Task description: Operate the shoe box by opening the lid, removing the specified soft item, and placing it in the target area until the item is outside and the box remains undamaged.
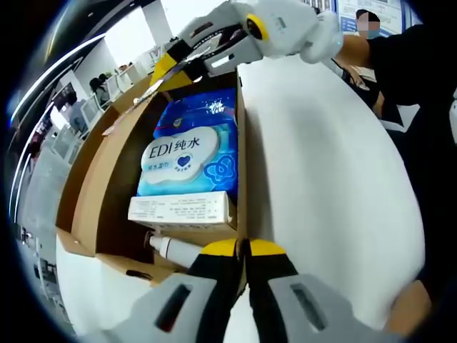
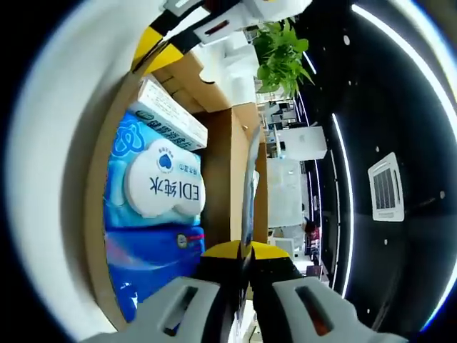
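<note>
Jaws of the left gripper (image 1: 243, 248) pressed together on the near wall of the open brown cardboard shoe box (image 1: 241, 143), yellow tips clamped over its thin edge. Across the box, right gripper (image 1: 166, 66) reaching in from the top of the left gripper view, held by a white-gloved hand (image 1: 314, 32), its yellow-tipped jaws closed on the far edge near the raised flap. In the right gripper view, right gripper (image 2: 243, 250) pinched shut on a thin upright cardboard edge, probably the lid or a side wall, hard to tell with the fisheye. Left gripper (image 2: 153, 43) visible at the top there, on the opposite rim. White tabletop (image 1: 328, 164) under the box; bright open office beyond, with a green potted plant (image 2: 282, 46) and a dark ceiling with strip lights (image 2: 400, 78). Inside the box, lying flat: blue soft pack of wet wipes with a white cloud-shaped label (image 1: 187, 153), a white rectangular carton (image 1: 182, 211) just beside it, and a white tube (image 1: 171, 248) at the box end.
</note>
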